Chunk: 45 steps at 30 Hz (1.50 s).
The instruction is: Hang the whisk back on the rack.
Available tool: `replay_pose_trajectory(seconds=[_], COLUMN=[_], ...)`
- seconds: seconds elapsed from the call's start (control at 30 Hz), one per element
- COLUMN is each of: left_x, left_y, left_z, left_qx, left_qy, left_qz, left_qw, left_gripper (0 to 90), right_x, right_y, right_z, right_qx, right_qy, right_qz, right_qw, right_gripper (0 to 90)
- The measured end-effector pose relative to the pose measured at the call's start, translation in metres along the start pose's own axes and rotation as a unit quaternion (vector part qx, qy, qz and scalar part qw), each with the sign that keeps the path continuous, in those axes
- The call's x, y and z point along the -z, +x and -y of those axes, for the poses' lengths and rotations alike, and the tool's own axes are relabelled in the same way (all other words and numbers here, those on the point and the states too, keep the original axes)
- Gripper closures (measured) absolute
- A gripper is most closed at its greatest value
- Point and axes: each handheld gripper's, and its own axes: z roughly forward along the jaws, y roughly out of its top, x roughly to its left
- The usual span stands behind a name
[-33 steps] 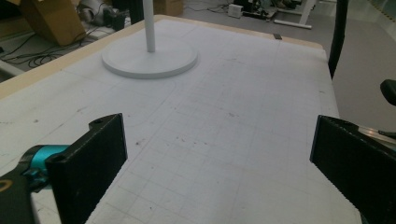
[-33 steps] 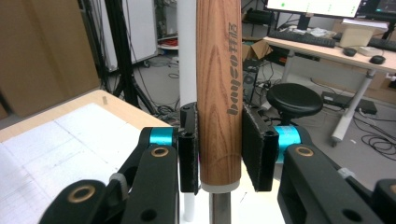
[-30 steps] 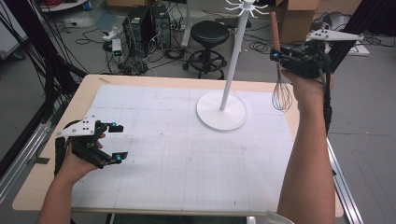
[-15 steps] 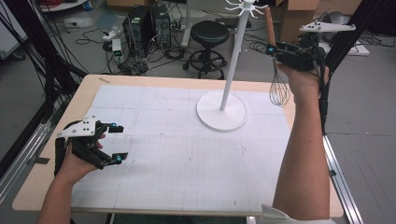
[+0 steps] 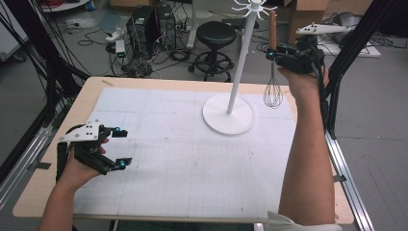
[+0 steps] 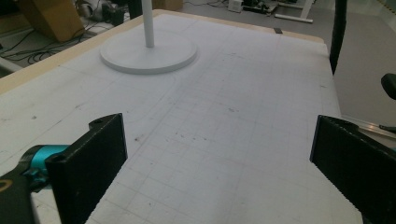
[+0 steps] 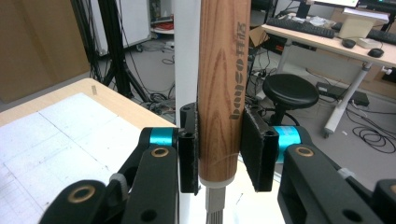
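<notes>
right gripper [image 5: 272, 54]: jaws closed on wooden handle of whisk [image 5: 273, 91], held upright in air, wires downward, just beside pole of white stand [image 5: 228, 114] | left gripper [image 5: 119, 147]: jaws open, empty, low over bench [image 5: 163, 144], well apart

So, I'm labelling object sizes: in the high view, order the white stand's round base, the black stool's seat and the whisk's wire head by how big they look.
1. Round base.
2. Stool seat, though it's farther away, so may be understated.
3. Wire head.
</notes>
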Motion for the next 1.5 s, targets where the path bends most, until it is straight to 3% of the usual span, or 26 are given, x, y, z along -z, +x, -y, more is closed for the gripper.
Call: replay_pose_trajectory(seconds=[0.43, 0.63, 0.83, 1.2, 1.5], left_x=[0.000, 0.000, 0.000, 0.000, -0.001], left_y=[0.000, 0.000, 0.000, -0.001, -0.001], left_z=[0.000, 0.000, 0.000, -0.001, 0.000], left_qx=[0.002, 0.000, 0.000, -0.002, 0.000], left_qy=[0.000, -0.002, -0.002, -0.003, -0.001], left_qz=[0.001, 0.002, 0.003, 0.004, 0.004], left_qw=[1.0000, 1.0000, 1.0000, 1.0000, 1.0000], left_gripper=[4.4, 4.4, 4.4, 4.4, 4.4], right_x=[-0.005, -0.005, 0.001, 0.015, 0.020], right_y=[0.003, 0.005, 0.005, 0.015, 0.022], right_z=[-0.003, -0.002, 0.003, 0.003, 0.020], right_qx=[0.008, 0.016, 0.016, 0.041, 0.049], right_qy=[0.014, 0.012, 0.016, 0.012, 0.014], right_qz=[0.008, 0.001, -0.002, -0.031, -0.061], right_qw=[0.9998, 0.9998, 0.9997, 0.9986, 0.9968], right_gripper=[68.0, 59.0, 55.6, 48.7, 42.9])
